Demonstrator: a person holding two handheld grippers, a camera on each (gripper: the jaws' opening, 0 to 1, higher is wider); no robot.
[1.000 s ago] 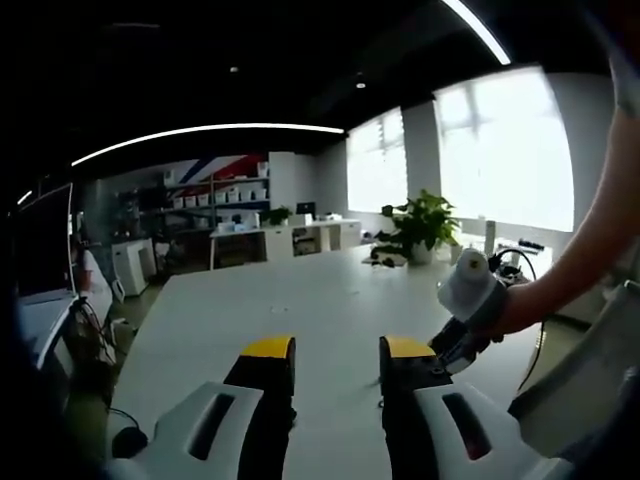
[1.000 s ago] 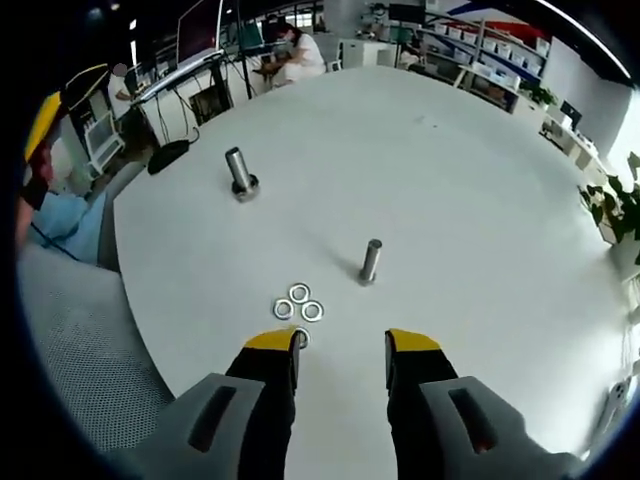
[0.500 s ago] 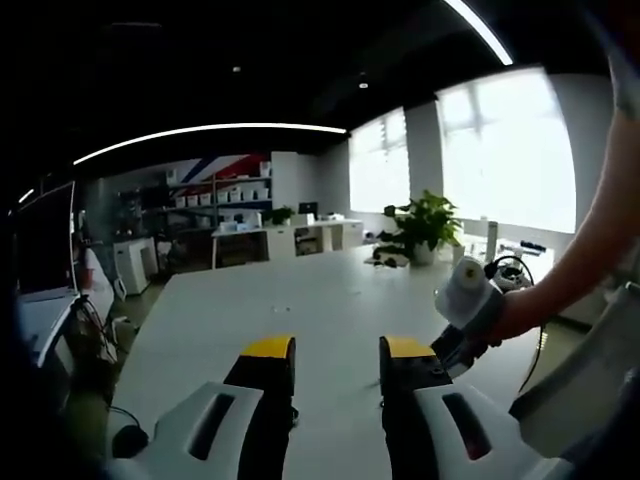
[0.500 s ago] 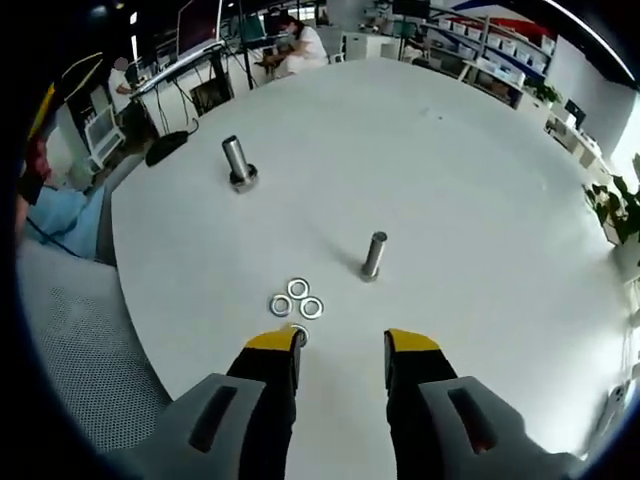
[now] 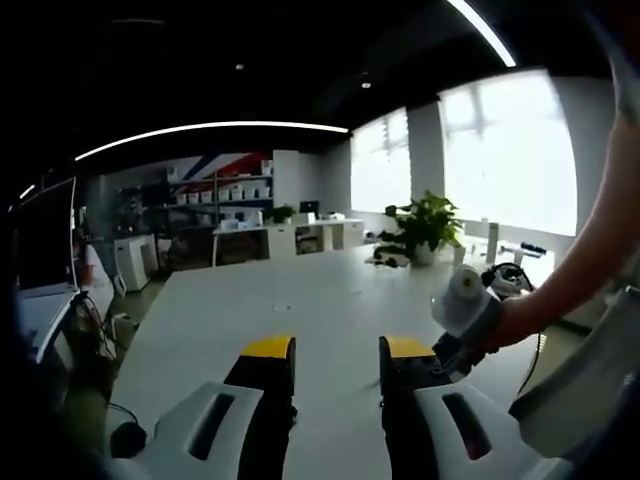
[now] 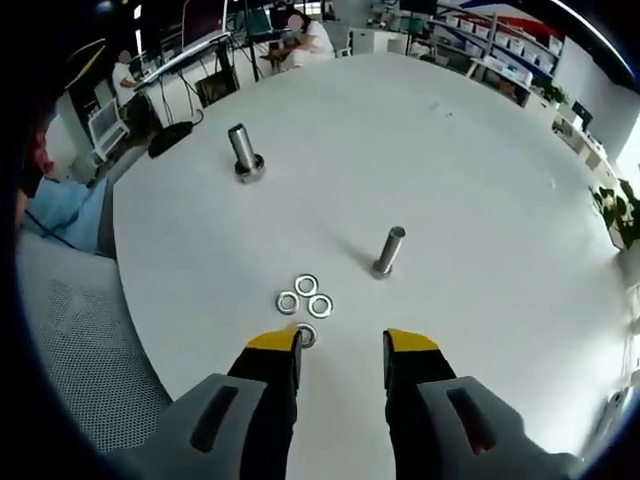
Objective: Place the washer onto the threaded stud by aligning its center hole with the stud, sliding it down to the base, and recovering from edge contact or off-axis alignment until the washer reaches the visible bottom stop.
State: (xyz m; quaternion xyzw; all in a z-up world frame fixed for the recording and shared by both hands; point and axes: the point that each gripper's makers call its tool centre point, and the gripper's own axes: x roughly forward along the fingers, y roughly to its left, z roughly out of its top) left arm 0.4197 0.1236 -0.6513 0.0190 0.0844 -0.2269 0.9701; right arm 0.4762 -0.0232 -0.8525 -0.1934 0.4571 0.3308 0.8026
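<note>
In the right gripper view, several flat metal washers (image 6: 304, 299) lie in a small cluster on the white table (image 6: 470, 160), one partly behind my left jaw tip. A short threaded stud (image 6: 388, 251) stands upright just beyond them to the right. A second, thicker stud (image 6: 243, 153) stands farther off at the upper left. My right gripper (image 6: 340, 345) hovers open just short of the washers, nothing between its jaws. In the left gripper view, my left gripper (image 5: 336, 350) is open over bare table, and the other gripper (image 5: 462, 310) comes in from the right in a person's hand.
A person's arm (image 5: 590, 240) crosses the right side of the left gripper view. A grey mesh chair (image 6: 85, 350) sits by the near table edge at the left. A potted plant (image 5: 420, 225), desks and shelves stand past the far end of the table.
The right gripper view has shifted slightly: washers and studs sit a little higher and to the right in the picture. The other gripper in the left gripper view has drifted a bit lower-left.
</note>
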